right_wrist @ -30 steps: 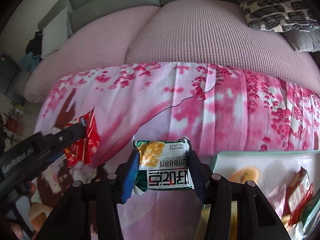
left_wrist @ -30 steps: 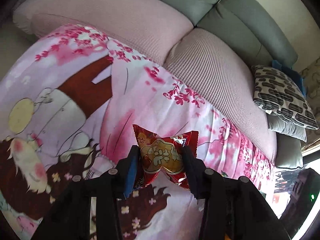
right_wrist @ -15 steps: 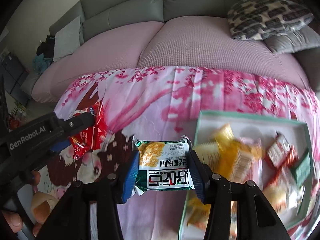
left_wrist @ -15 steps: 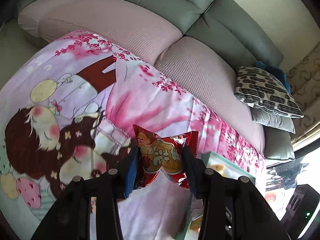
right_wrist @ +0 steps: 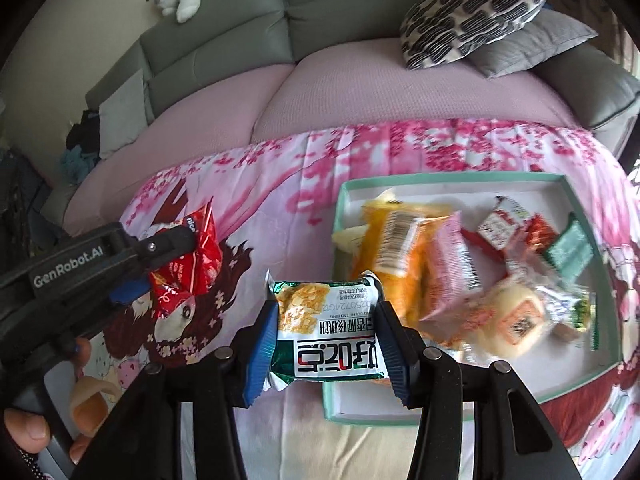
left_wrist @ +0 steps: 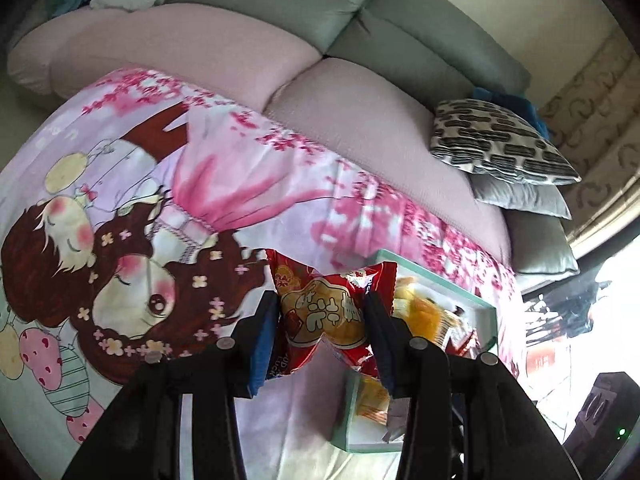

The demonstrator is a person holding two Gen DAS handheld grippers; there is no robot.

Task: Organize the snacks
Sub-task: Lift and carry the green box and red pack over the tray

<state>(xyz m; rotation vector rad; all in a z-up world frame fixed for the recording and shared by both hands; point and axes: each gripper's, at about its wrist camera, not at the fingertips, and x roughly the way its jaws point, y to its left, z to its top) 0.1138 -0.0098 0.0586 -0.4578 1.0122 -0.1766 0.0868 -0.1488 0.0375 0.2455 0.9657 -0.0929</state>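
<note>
A: Both claws loaded. Left claw (left_wrist: pixel 322 320) pinched shut on the red snack packet (left_wrist: pixel 328 312), blue pads squeezing its middle so the foil creases. Right claw (right_wrist: pixel 326 344) closed the same way on the green-and-white biscuit packet (right_wrist: pixel 328 338), print upside down to the camera

B: What's different from a second back?

A: The view. A second ago neither wrist camera had more than a sliver of the teal box (right_wrist: pixel 452 178); now the right wrist view shows it almost whole, and the left one has its near corner just past the red packet. Grips unchanged through all of it, neither packet has slid between the pads

B: Where does the box sit?

A: On the cartoon-print cloth (right_wrist: pixel 280 184) over the desk, toward the right edge, sofa (right_wrist: pixel 360 92) behind. Already holds a loose heap: orange bag (right_wrist: pixel 396 256), pink packet (right_wrist: pixel 452 268), small red and green ones toward its far right corner

B: And the packets relative to it?

A: Biscuit packet hangs above the box's near left corner. Red packet is further left, over open cloth, as the right wrist view shows it

B: Reading for the task?

A: Carry phase, I'd judge, drop-off next. Biscuit packet looks likely to go in first
</note>
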